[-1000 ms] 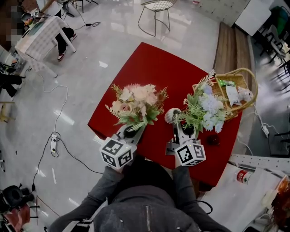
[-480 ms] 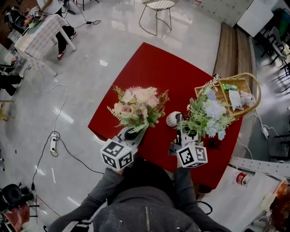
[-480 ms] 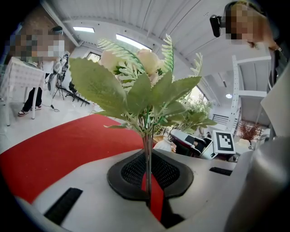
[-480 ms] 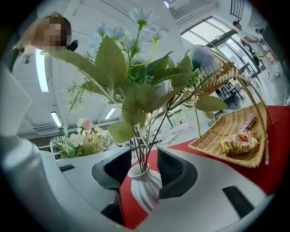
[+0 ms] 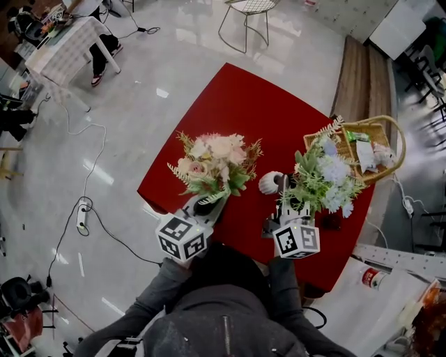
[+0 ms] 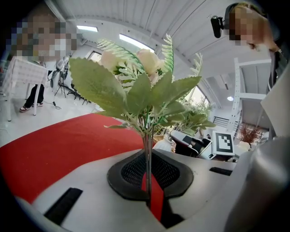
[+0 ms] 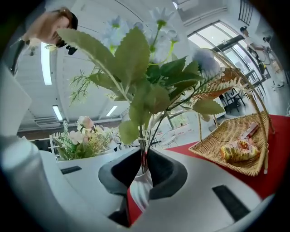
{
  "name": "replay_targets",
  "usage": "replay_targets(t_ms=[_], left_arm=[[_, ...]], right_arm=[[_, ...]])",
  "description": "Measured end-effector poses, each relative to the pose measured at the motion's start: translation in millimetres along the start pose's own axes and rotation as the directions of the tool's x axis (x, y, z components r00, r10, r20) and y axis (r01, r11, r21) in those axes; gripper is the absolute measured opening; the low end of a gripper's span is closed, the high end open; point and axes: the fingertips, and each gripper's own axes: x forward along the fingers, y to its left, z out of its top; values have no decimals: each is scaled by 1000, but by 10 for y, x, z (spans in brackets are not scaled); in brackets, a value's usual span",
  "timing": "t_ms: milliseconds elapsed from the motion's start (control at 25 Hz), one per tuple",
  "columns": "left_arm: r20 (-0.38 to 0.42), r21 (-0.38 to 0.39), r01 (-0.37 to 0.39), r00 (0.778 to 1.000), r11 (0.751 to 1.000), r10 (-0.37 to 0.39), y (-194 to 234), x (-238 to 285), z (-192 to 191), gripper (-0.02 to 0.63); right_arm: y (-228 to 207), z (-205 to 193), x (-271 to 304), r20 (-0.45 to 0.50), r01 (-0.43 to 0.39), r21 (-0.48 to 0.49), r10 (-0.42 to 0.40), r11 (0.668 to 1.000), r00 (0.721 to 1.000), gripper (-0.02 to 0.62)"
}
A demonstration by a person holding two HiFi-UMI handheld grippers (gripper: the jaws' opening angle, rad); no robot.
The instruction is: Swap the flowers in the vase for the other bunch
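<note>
My left gripper (image 5: 203,203) (image 6: 148,181) is shut on the stem of a pink and cream flower bunch (image 5: 212,162) (image 6: 140,86) and holds it upright over the red table's (image 5: 237,104) near edge. My right gripper (image 5: 284,199) (image 7: 142,170) is closing on the stems of a blue and white bunch (image 5: 324,178) (image 7: 145,77), and its pads press them. Those stems rise from a white vase (image 5: 270,183) (image 7: 142,186), whose ribbed neck shows just below, between the jaws.
A wicker basket (image 5: 373,143) (image 7: 235,136) with packets stands at the table's right edge. A small dark red object (image 5: 329,219) sits near the right gripper. A wire chair (image 5: 244,14) and a person at a white table (image 5: 70,49) are far off on the floor.
My right gripper's fingers have come together round the blue bunch's stems. The left gripper and the pink bunch have stayed where they were.
</note>
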Motion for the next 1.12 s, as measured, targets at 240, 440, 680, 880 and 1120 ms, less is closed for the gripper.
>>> replay_targets(t_ms=[240,440,680,880,1120], left_arm=[[4,1,0,1000,1000,0,2,-3,10,18],[16,6,0,1000,1000,0,-33,7,62,18],[28,13,0,1000,1000,0,-92,-8,103,18],[34,13,14,999,1000,-14,-125,-20,168,18],[37,25,42,998,999,-43,-186,-43,217,18]], right_arm=[[6,20,8,1,-2,-12,2,1000,1000,40],[-25,118,5,3,-2,-9,2,1000,1000,35],[17,271,-17,12,-17,-30,17,999,1000,31],[112,371,-11,3,-35,-63,35,997,999,31],[202,488,-62,12,-44,-82,45,996,999,29]])
